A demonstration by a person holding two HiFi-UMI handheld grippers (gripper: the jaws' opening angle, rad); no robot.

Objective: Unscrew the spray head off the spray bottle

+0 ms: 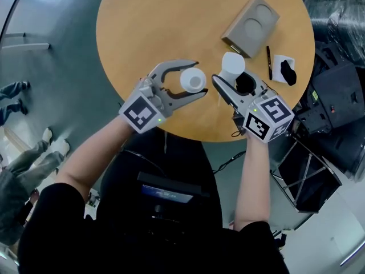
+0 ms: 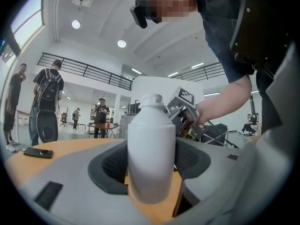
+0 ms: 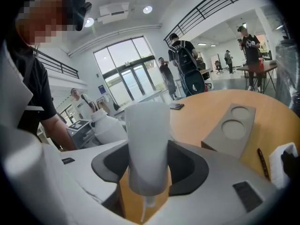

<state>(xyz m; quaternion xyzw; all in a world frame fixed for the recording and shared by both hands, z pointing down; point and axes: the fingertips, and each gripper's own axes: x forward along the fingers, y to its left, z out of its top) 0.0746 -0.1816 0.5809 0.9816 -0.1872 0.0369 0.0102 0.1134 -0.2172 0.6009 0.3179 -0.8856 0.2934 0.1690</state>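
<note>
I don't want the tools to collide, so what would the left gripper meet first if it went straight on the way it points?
The left gripper is clamped on the white bottle. Beyond that, the right gripper holding the spray head looks nearest in line, though the gap is hard to judge.

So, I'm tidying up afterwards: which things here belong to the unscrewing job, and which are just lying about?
Job: spray bottle, held in the left gripper; spray head, held in the right gripper.
Lying about: cardboard tray, pen, phone.
</note>
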